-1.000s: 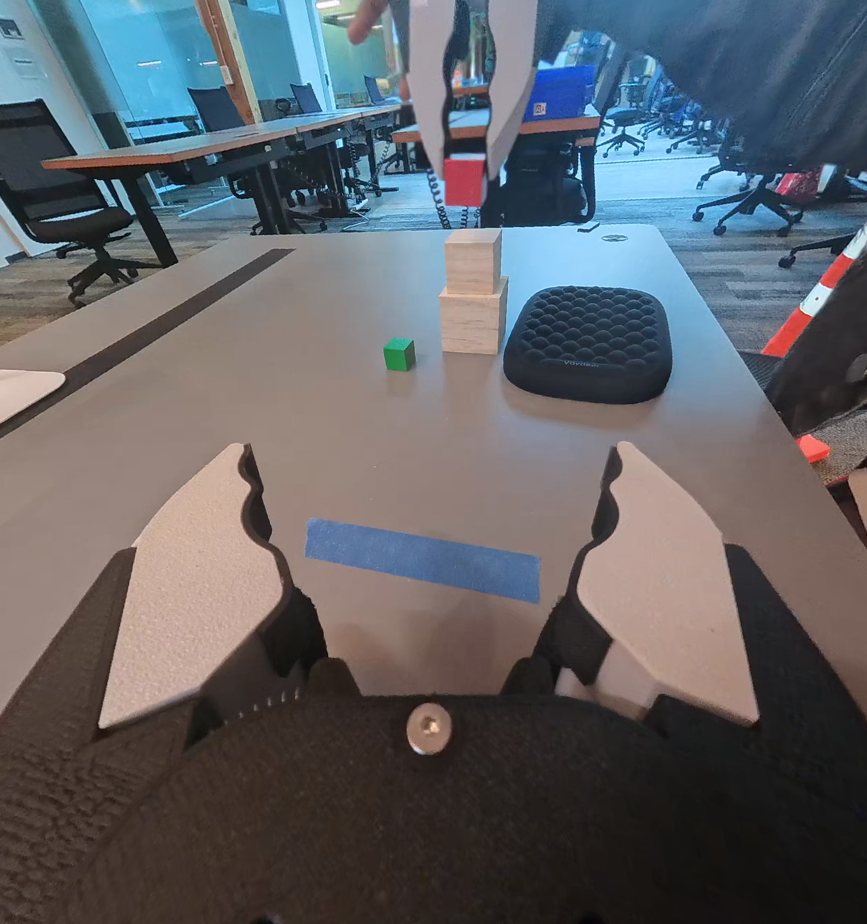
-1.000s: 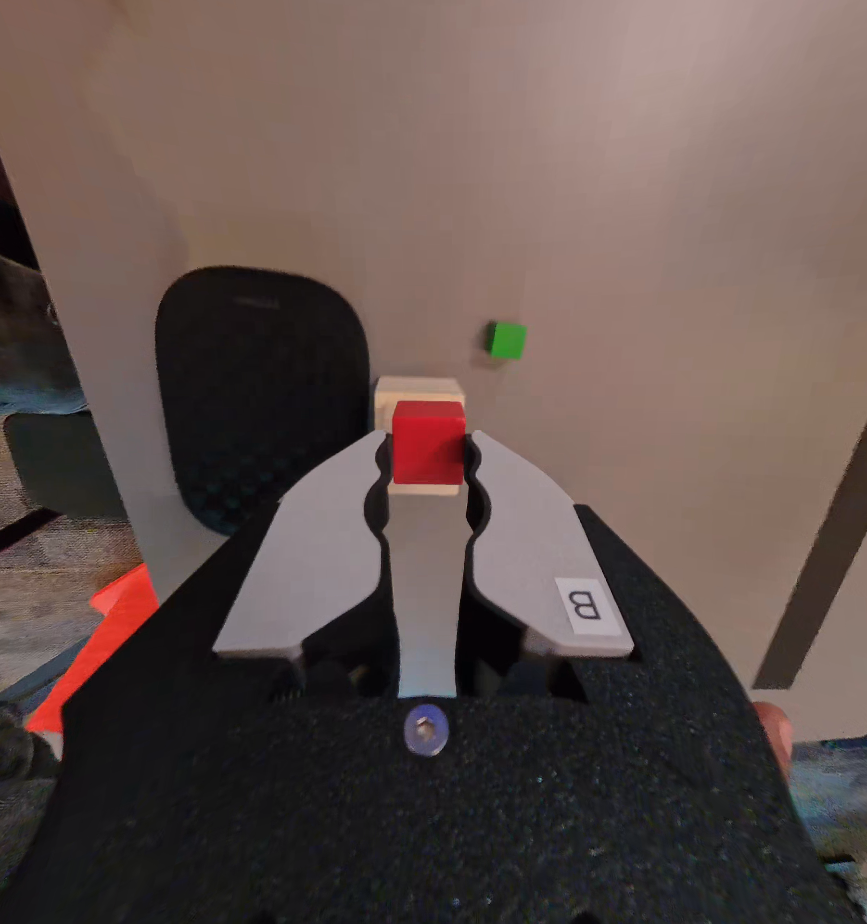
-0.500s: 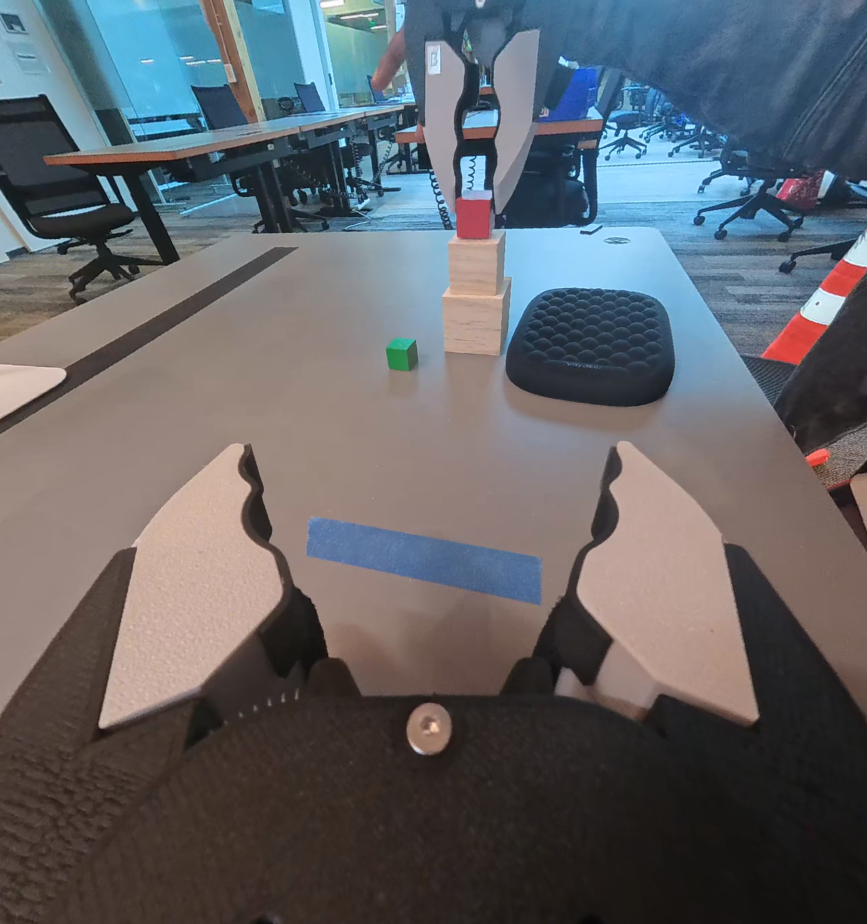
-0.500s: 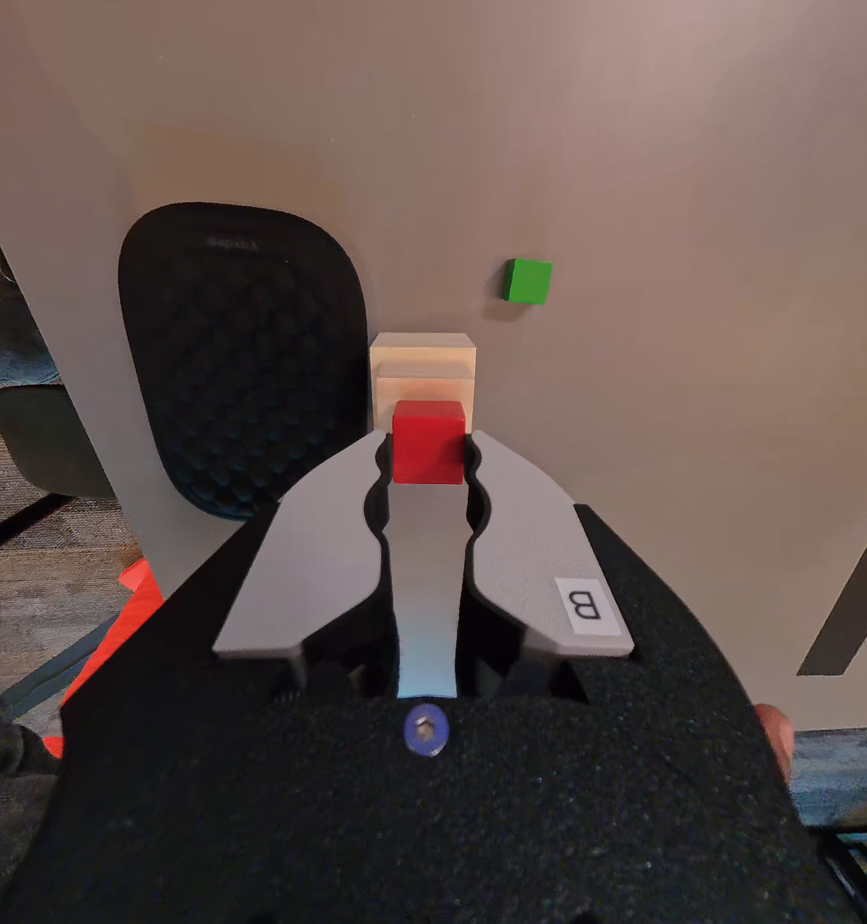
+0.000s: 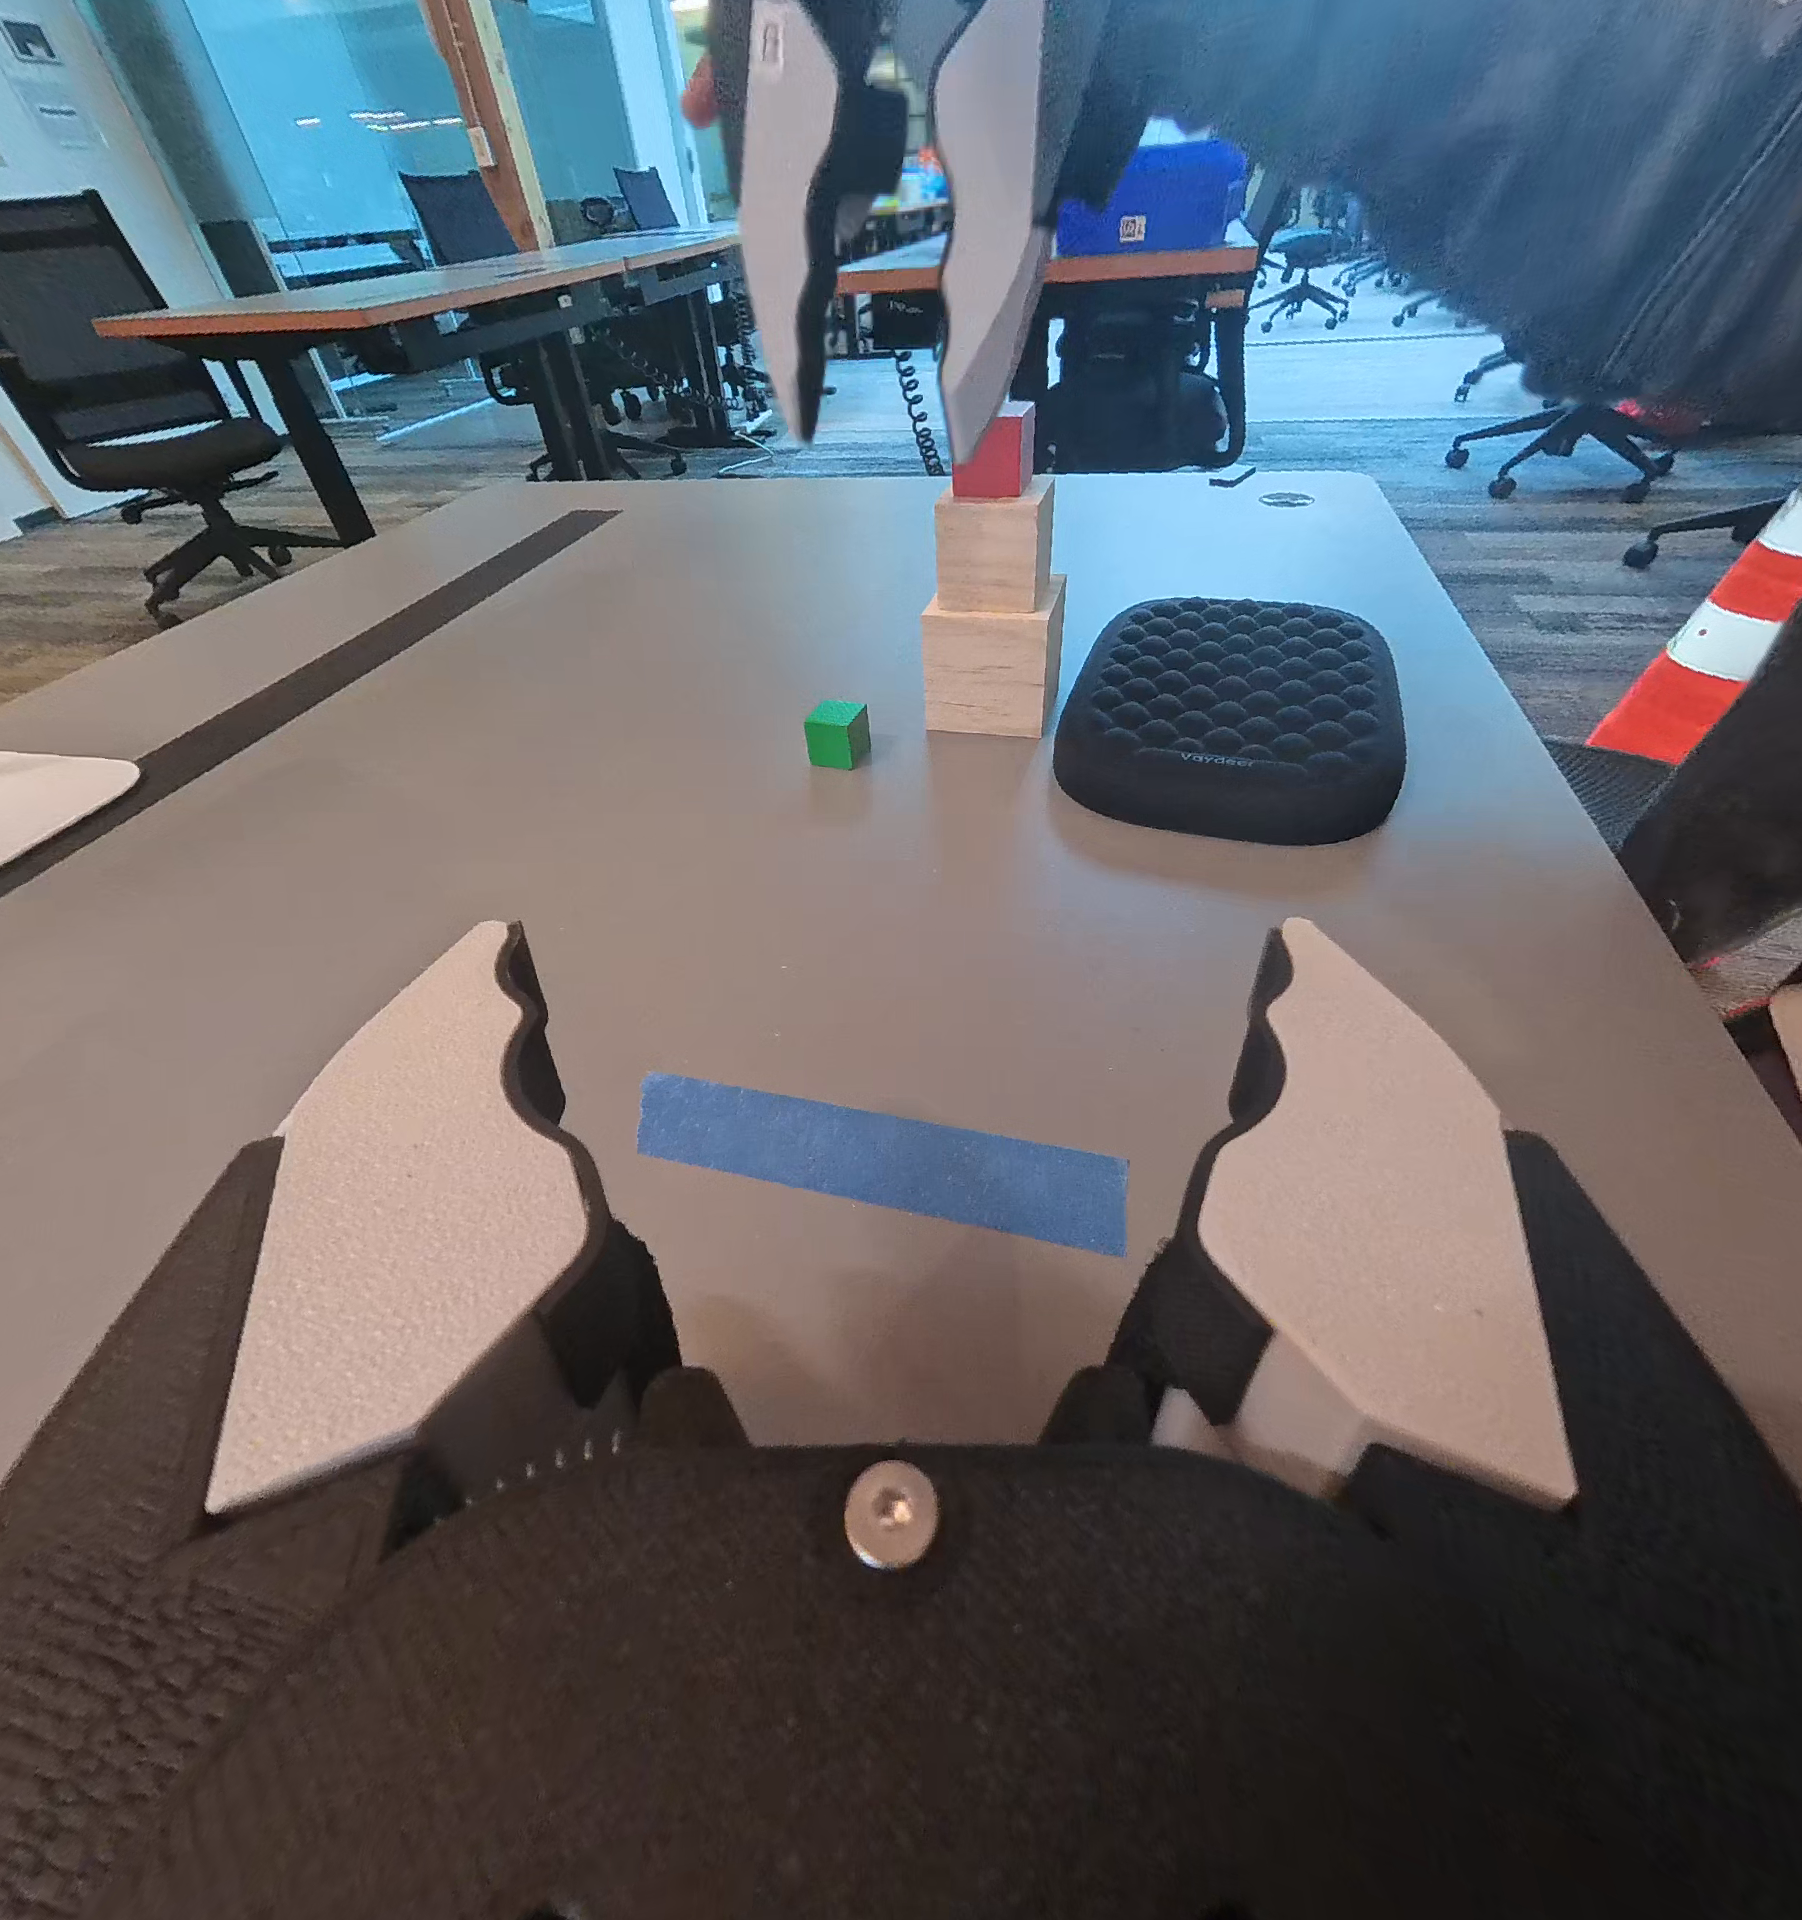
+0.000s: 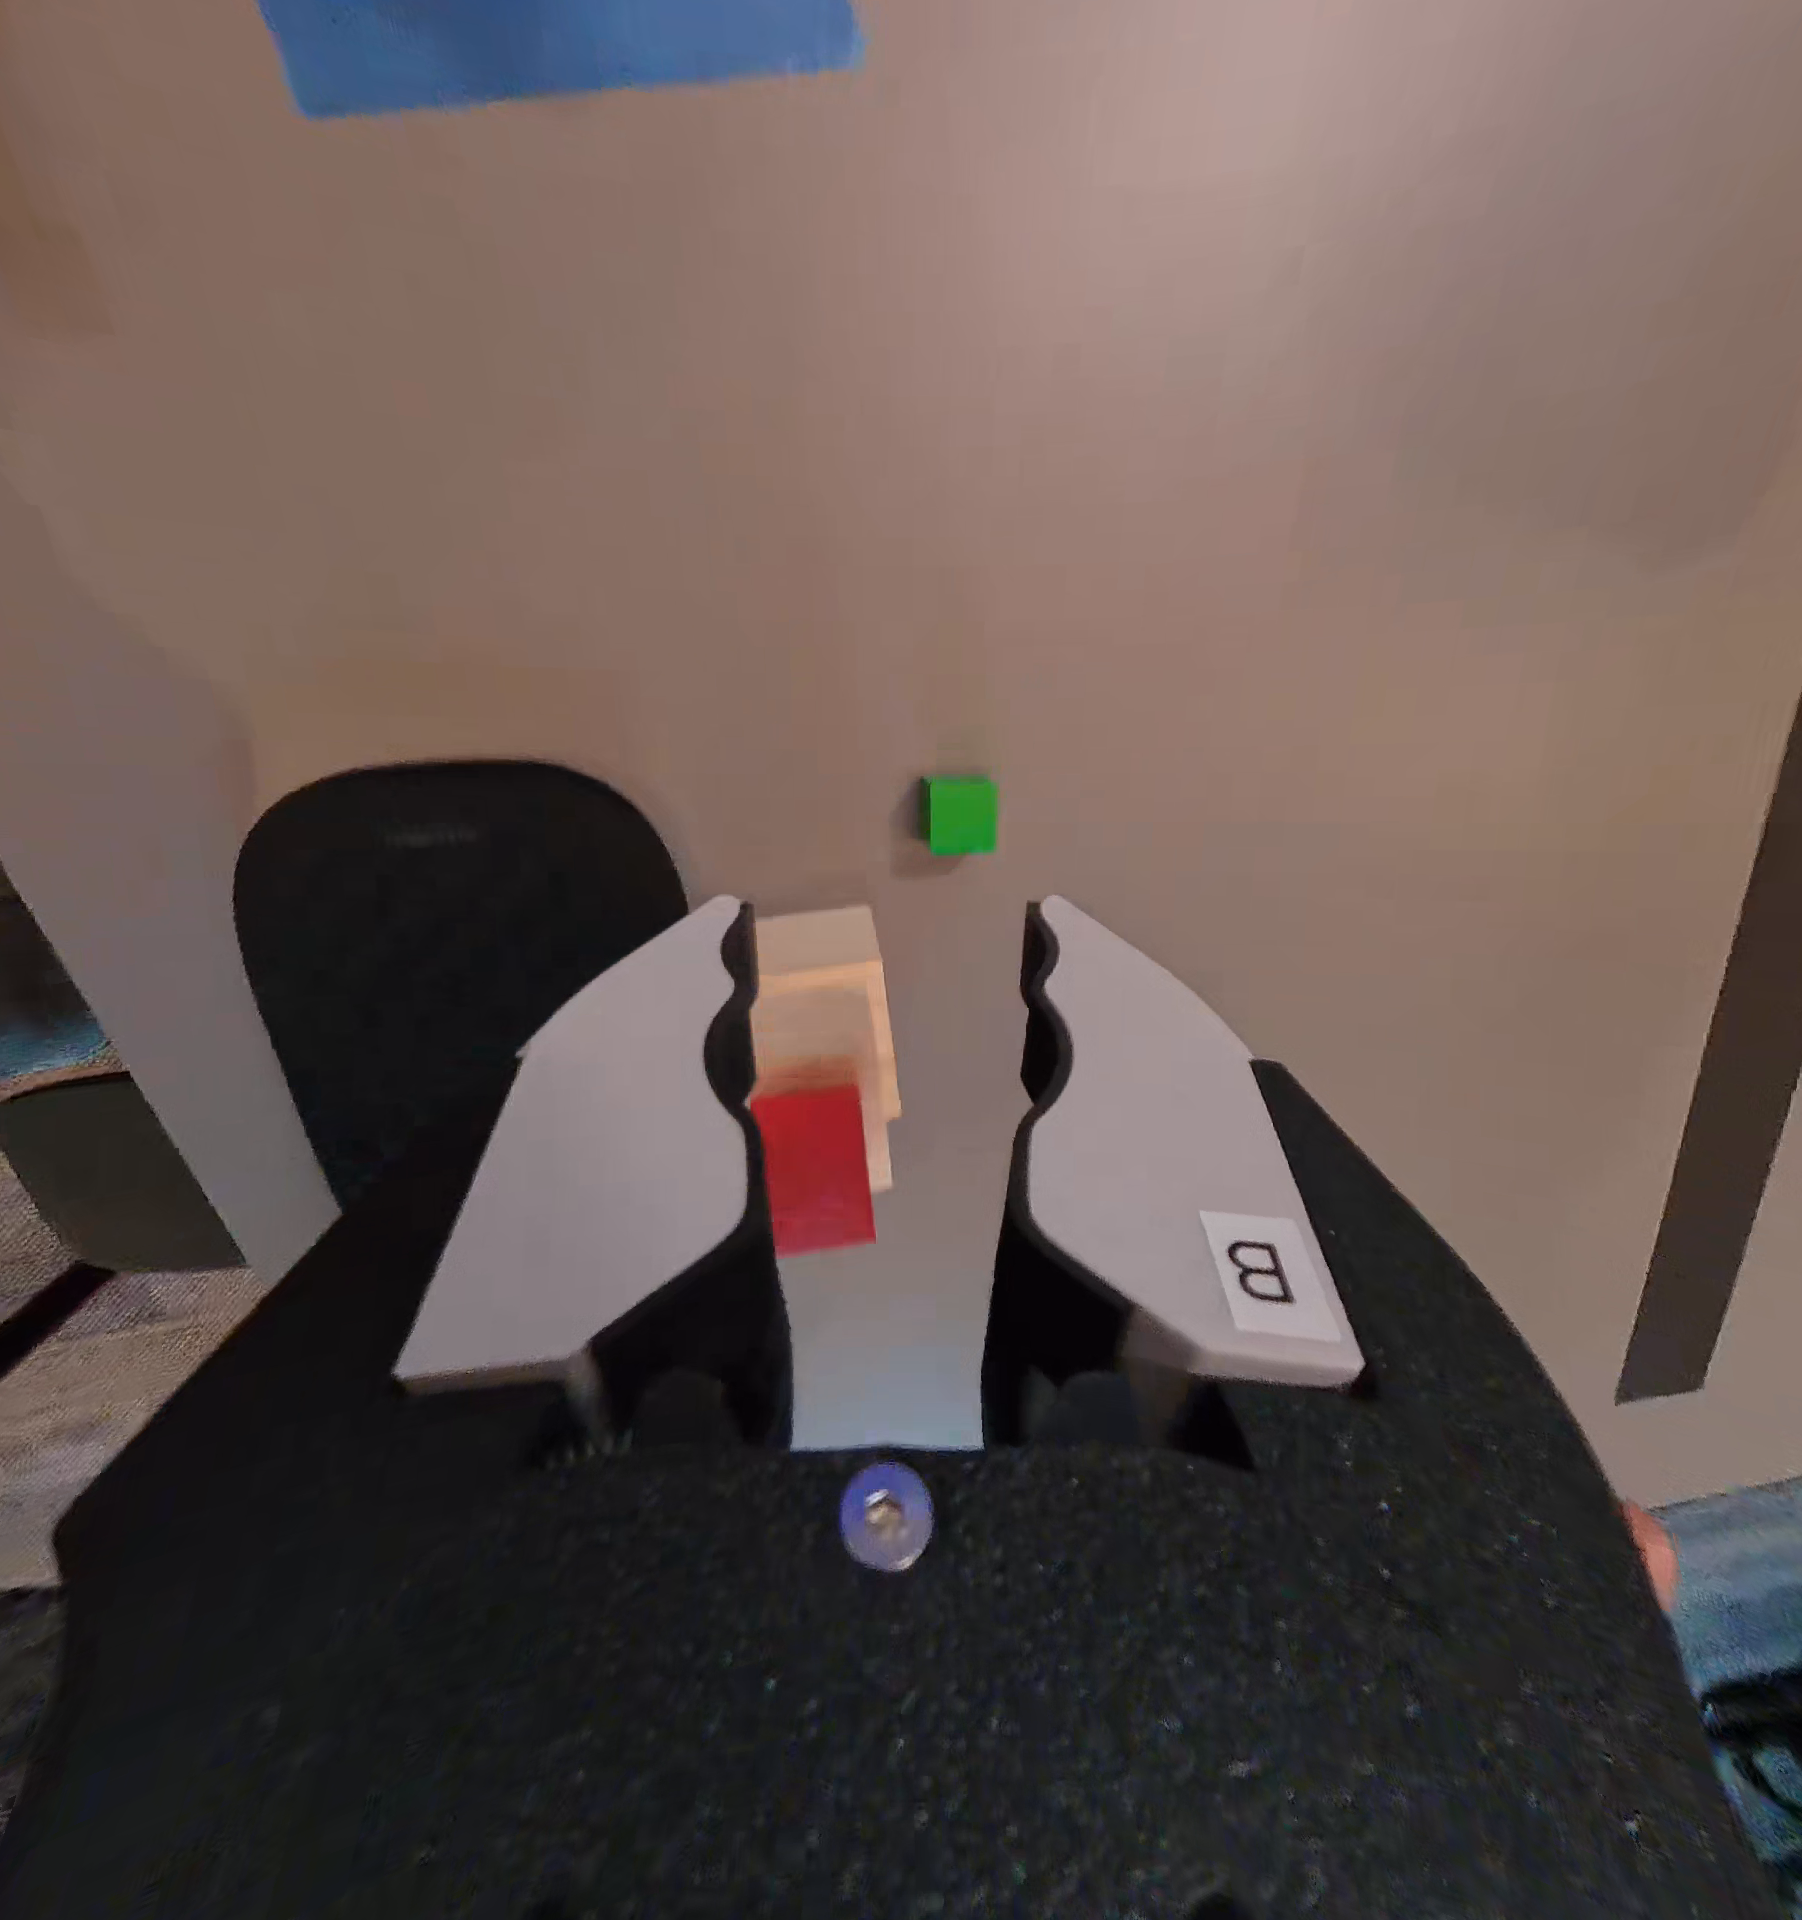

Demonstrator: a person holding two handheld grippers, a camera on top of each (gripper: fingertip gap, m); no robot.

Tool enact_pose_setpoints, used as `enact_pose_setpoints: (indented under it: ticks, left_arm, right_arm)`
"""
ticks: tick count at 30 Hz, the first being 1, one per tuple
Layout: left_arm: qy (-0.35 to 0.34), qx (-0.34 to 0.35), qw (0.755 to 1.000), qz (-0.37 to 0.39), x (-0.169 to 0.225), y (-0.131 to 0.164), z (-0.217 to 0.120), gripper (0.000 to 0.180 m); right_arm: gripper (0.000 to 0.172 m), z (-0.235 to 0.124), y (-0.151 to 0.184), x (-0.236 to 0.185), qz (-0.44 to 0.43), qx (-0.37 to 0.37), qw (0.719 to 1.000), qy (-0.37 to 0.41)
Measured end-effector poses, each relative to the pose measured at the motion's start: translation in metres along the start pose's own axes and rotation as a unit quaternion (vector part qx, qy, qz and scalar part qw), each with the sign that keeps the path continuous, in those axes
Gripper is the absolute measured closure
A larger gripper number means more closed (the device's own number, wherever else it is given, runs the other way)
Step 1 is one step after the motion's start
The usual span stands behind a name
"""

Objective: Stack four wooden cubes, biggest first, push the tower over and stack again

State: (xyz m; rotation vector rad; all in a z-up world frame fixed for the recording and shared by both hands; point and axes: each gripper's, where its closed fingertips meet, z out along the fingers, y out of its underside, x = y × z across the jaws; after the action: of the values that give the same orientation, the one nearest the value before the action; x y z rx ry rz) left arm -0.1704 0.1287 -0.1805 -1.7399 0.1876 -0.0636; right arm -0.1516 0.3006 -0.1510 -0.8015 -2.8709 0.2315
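On the grey tabletop (image 5: 461, 831) a tower of three cubes stands right of centre in the upper half of the left wrist view: a large pale wooden cube (image 5: 988, 675) at the bottom, a smaller pale wooden cube (image 5: 990, 551) on it, and a red cube (image 5: 996, 457) on top. The green cube (image 5: 837, 734) sits alone on the tabletop just left of the tower's base. A black dimpled pad (image 5: 1235, 717) lies just right of the tower.

The right gripper (image 5: 881, 426) hangs at the top of that frame above the tower, its fingers (image 5: 788, 260) parted and gripping nothing. In its own view the red cube (image 6: 814, 1174) shows below, close by the left-hand finger.

The left gripper (image 5: 897, 935) fills the bottom of its frame with fingers spread wide and bare above a blue tape strip (image 5: 881, 1164).
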Motion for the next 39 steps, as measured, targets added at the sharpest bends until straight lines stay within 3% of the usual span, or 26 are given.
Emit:
enact_pose_setpoints:
  ticks: [7, 14, 18, 22, 27, 32, 39]
  left_arm:
    - [0.0, 0.0, 1.0, 0.001, 0.0, 0.0, 0.0, 0.054]
    - [-0.001, -0.001, 1.0, -0.001, -0.001, 0.0, 0.0, 0.054]
    - [-0.001, -0.003, 1.0, 0.001, -0.001, 0.001, 0.0, 0.054]
    - [-0.003, 0.0, 1.0, -0.006, -0.002, 0.0, -0.001, 0.054]
    - [-0.003, -0.001, 1.0, -0.003, -0.002, 0.001, -0.001, 0.054]
    - [-0.003, -0.003, 1.0, 0.0, -0.001, 0.001, 0.0, 0.054]
    - [-0.003, -0.005, 1.0, 0.003, 0.0, 0.002, 0.0, 0.054]
  right_arm:
    - [0.123, 0.07, 0.015, 0.011, 0.027, -0.17, 0.985, -0.031]
    - [0.134, 0.099, 0.031, 0.018, 0.033, -0.215, 0.976, -0.026]
    - [0.15, 0.105, 0.03, 0.017, 0.019, -0.211, 0.977, -0.03]
    - [0.15, 0.087, 0.017, 0.012, 0.005, -0.177, 0.984, -0.03]
    - [0.15, 0.021, 0.001, 0.002, -0.012, -0.115, 0.993, -0.026]
    - [0.15, -0.037, 0.025, -0.008, -0.013, -0.136, 0.99, -0.025]
    - [0.15, -0.036, 0.064, -0.018, -0.035, -0.204, 0.977, -0.047]
